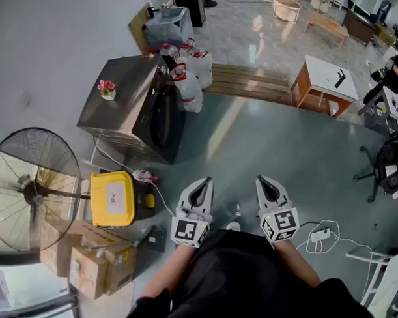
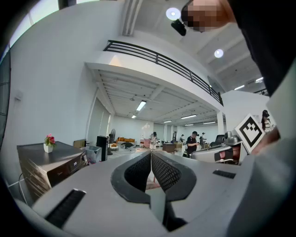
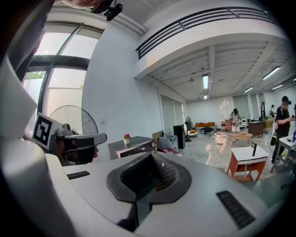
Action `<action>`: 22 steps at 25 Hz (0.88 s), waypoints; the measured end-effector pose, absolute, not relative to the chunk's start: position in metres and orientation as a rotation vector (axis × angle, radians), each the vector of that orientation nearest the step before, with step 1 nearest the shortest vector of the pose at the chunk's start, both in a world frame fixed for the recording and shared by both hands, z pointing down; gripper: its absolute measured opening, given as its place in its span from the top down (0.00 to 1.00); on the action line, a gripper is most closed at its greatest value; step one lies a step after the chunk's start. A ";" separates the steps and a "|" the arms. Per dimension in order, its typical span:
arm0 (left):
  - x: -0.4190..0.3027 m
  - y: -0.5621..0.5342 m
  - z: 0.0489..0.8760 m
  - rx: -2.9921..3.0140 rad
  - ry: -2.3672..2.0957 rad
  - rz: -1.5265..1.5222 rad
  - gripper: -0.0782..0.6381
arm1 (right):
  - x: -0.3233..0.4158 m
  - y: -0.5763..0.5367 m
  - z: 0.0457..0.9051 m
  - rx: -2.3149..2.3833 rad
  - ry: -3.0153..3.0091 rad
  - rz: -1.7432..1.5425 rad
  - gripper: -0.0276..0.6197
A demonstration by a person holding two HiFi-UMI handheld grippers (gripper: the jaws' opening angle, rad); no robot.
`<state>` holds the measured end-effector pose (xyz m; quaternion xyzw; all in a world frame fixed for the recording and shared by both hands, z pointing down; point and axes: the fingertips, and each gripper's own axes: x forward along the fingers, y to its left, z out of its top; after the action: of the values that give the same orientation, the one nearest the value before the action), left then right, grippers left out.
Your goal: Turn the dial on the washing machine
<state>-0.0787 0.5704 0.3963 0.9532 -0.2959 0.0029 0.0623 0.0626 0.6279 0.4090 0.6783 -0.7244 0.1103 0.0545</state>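
1. The left gripper (image 2: 151, 156) is held in the air. Its jaws are pressed together, with nothing between them.
2. The right gripper (image 3: 151, 156), near the left one, also has its jaws closed and empty.
3. The steel-coloured washing machine (image 1: 125, 92) stands well apart from both grippers, ahead and to the left. A small flower pot (image 1: 106, 90) sits on top. Its dial is too small to make out.

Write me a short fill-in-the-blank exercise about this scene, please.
1. The left gripper and the right gripper both have their jaws ____.
2. On top of the washing machine stands a small white pot holding pink ____.
3. The box next to the fan is coloured ____.

Missing words: shut; flowers; yellow.
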 end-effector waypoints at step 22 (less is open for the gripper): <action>-0.092 0.595 0.400 2.871 -0.882 0.023 0.88 | 0.059 0.650 0.418 1.986 -2.248 0.387 0.95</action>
<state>-0.0917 0.5946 0.4002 0.9536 -0.2929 0.0076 0.0690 0.0586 0.6498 0.4181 0.6556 -0.7419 0.1279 0.0584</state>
